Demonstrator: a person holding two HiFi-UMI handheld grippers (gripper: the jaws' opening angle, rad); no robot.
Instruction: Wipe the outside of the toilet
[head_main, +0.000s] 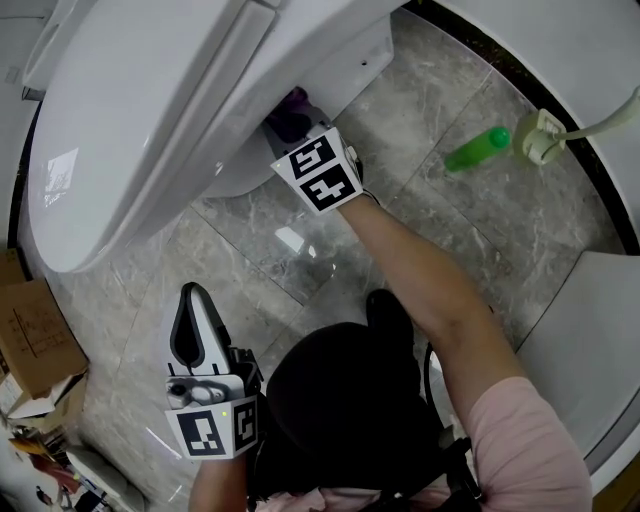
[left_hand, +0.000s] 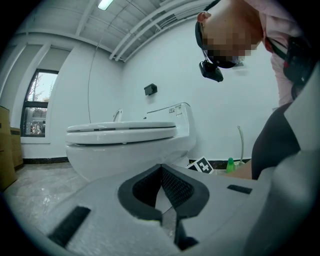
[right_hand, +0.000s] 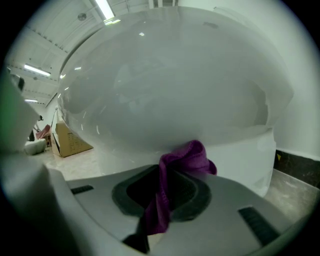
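Under the seat's (head_main: 150, 130) rim, right gripper (right_hand: 162, 175) clamps a purple cloth (right_hand: 190, 157) at the bowl (right_hand: 170, 90); press it flat and sweep along the curve; left gripper (left_hand: 161, 170) idles closed, empty

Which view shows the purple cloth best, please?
The right gripper view: the purple cloth is pinched in the right tongs, at the toilet bowl. The head view shows only a sliver; the left gripper view, none.
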